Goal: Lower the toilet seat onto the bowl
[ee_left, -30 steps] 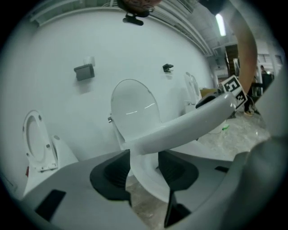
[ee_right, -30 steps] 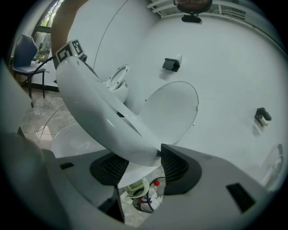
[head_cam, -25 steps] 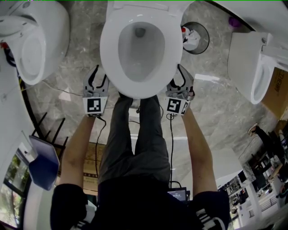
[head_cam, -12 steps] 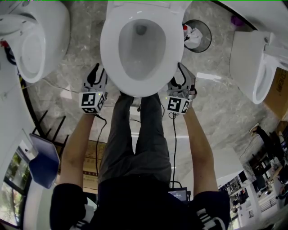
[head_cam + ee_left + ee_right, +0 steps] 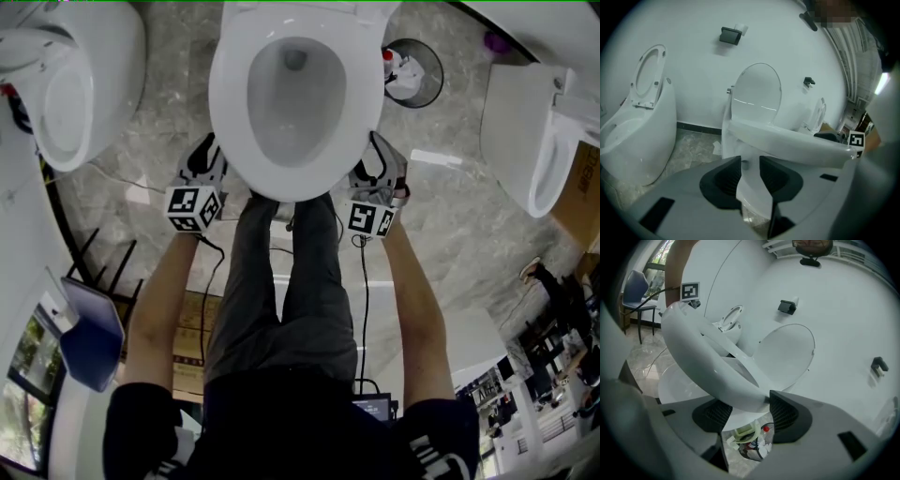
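The white toilet seat [image 5: 281, 187] hangs tilted above the bowl [image 5: 679, 385], with the lid [image 5: 757, 93] upright behind it. My right gripper [image 5: 380, 155] is at the seat's front right. In the right gripper view the seat ring [image 5: 708, 357] runs down between its jaws [image 5: 749, 413], which grip it and have just been opening slightly. My left gripper [image 5: 204, 155] hangs beside the bowl's left flank, below the seat [image 5: 787, 143]. Its jaws [image 5: 750, 173] have just been closing and leave a narrow gap with nothing held between them.
Another toilet [image 5: 66, 94] stands at the left and one more [image 5: 534, 141] at the right. A round waste bin [image 5: 408, 77] sits on the marble floor right of the bowl. The person's legs [image 5: 281, 281] stand at the bowl's front. A blue chair [image 5: 89, 342] is at lower left.
The left gripper has rolled, sunk a little beside the bowl, and its jaws have narrowed. The right gripper and the seat have hardly moved.
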